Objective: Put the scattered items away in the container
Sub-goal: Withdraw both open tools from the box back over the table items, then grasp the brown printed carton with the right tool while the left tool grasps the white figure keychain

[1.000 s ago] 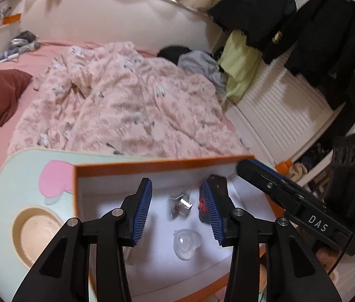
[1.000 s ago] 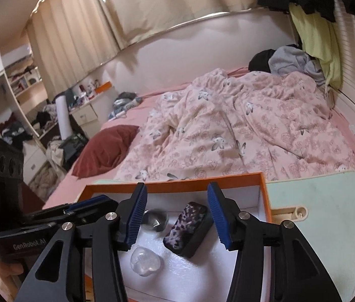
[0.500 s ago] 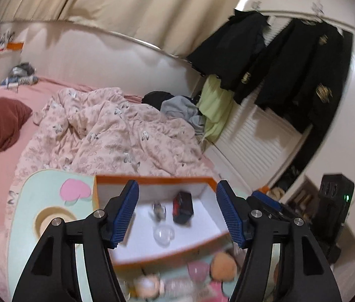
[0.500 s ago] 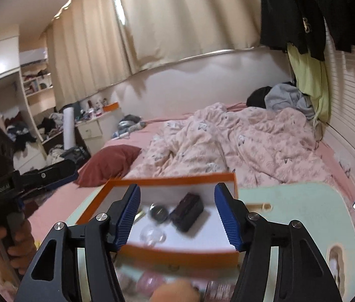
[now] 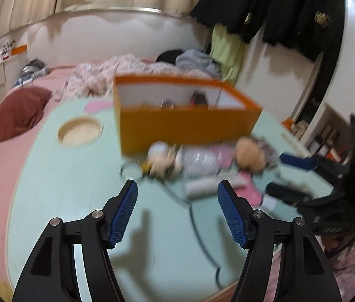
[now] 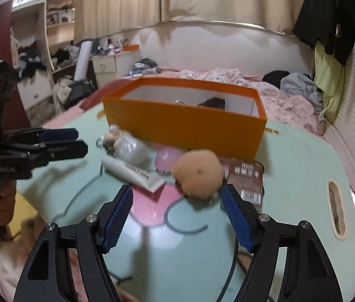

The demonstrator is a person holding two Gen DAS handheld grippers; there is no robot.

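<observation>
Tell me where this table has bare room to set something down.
Free: the mint-green tabletop left of the orange cardboard box, around the round wooden recess, and the right side between the box and the slot handle. Crowded: the strip before the box, with white tube, tan plush ball, pink ball and brown packet.

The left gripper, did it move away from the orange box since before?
Yes. The left gripper has backed away from the orange box: earlier its fingers reached over the box's inside, now the whole box sits beyond them across the green table.
</observation>
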